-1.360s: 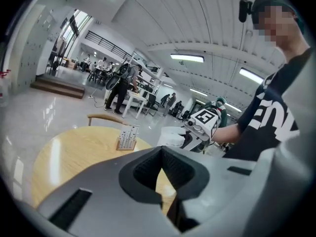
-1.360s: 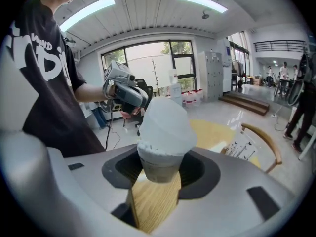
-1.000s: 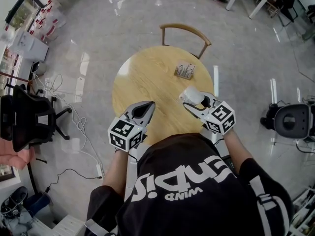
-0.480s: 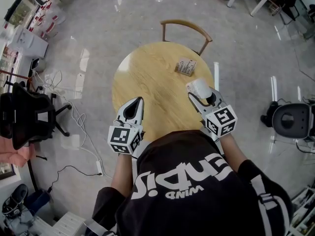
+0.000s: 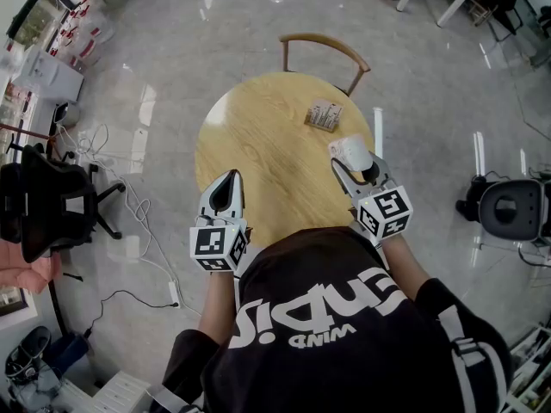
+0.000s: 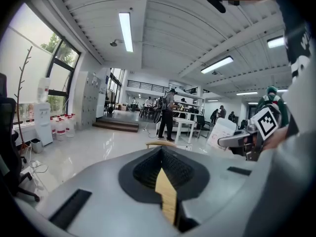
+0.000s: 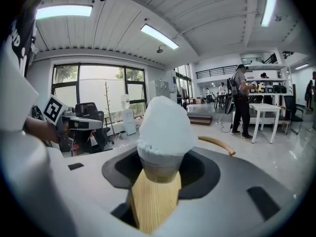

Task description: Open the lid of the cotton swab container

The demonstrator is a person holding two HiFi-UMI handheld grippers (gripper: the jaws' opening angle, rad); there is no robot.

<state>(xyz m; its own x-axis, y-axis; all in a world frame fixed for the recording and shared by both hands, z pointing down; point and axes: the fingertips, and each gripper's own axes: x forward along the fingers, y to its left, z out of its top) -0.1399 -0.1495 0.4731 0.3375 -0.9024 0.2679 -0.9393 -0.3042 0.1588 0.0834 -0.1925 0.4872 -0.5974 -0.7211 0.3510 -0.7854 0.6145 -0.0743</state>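
A black office chair (image 5: pixel 43 209) is standing on the shiny floor, well to the left of the round light wooden table (image 5: pixel 267 136); the left gripper (image 5: pixel 227 181) is hanging over the near left edge of that table; its two jaws are pressing tight together, and nothing is sitting between them. A small flat striped pack (image 5: pixel 325 117) is lying on the far right part of the table, apart from both grippers; a wooden chair with a curved back (image 5: pixel 324 52) is standing just behind the far side of the table. The right gripper (image 5: pixel 351 166) is reaching over the right edge of the table; its jaws are clamping on a white round plastic cotton swab container (image 5: pixel 348 151), one jaw on each side of it. In the right gripper view the jaws are squeezing the lower part of the container; its white lid with the bumpy rim is on and is pointing away from the gripper. The person in the black shirt (image 5: pixel 327 334) is standing at the near side of the table, holding both grippers out over it.
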